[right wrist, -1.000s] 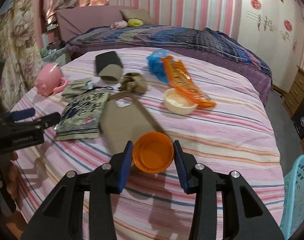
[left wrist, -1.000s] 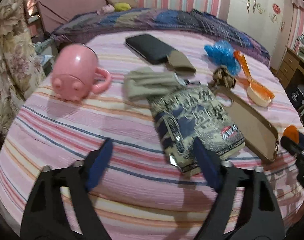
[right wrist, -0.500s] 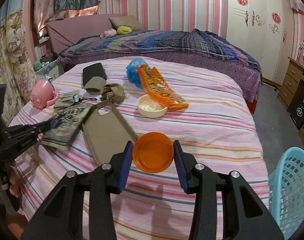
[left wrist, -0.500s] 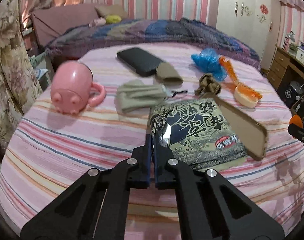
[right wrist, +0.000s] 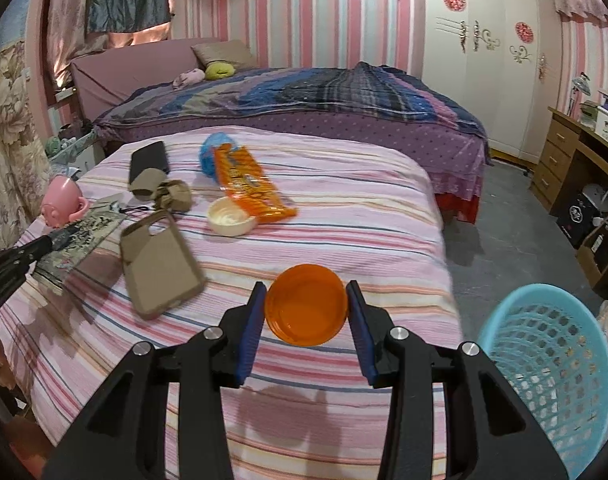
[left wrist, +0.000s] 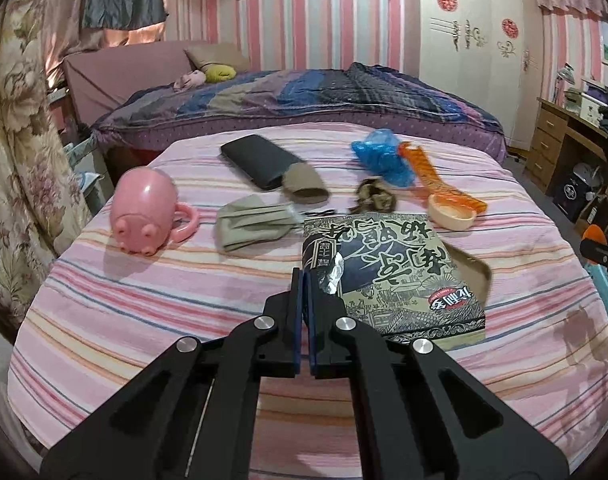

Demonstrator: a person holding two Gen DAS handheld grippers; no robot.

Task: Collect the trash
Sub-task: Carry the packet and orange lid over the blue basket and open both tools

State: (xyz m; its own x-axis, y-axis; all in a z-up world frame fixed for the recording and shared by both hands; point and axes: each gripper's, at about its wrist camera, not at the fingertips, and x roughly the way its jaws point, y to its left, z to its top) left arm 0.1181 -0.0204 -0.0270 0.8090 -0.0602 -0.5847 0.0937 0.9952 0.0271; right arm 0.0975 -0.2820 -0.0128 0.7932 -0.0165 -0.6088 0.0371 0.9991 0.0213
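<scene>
Grippers angled downward — left gripper (left wrist: 305, 280) pinching snack packet (left wrist: 391, 276), right gripper (right wrist: 306, 307) clamping orange lid (right wrist: 306, 304).

Your left gripper (left wrist: 305, 280) has clamped shut on the snack packet (left wrist: 395, 276), lifting its corner off the striped bed (left wrist: 144, 312).

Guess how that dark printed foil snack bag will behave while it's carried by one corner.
Probably floppy: the dark printed foil snack bag is thin film, pinched only at its torn silver corner by the left hand-held gripper. Likely light, since it looks flat. The foil may slip, so it could swing or slide out.
</scene>
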